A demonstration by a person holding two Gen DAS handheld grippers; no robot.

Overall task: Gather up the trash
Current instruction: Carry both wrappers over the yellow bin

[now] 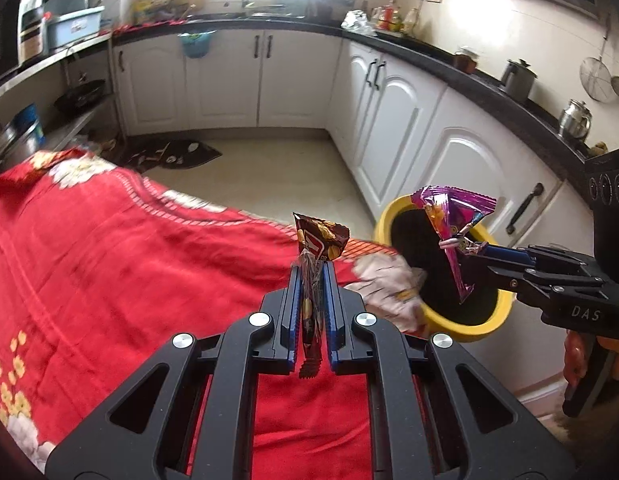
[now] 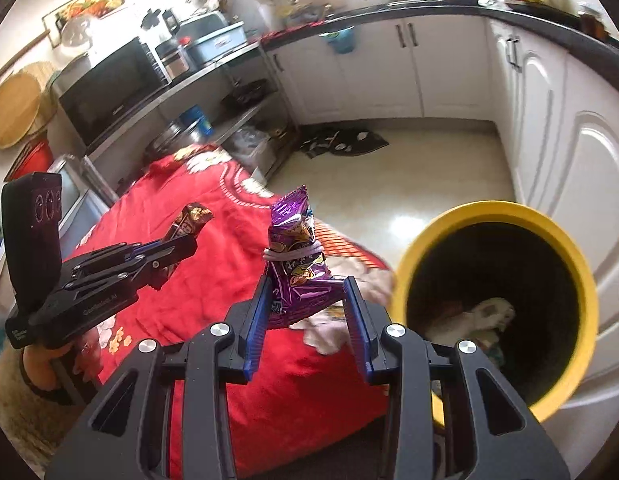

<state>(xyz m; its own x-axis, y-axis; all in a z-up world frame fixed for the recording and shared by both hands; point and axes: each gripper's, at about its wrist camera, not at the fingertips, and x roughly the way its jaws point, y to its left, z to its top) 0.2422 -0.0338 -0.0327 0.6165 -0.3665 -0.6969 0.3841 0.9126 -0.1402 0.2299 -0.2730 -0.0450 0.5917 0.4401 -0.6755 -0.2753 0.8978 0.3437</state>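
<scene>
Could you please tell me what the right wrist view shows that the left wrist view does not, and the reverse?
Only the right wrist view shows inside the yellow bin, where pale crumpled trash lies, plus the microwave.

Only the left wrist view shows the kettles on the right-hand counter.

Both share the red cloth, the left gripper shut on the brown wrapper, and the right gripper with its jaws around the purple wrapper near the bin.
</scene>
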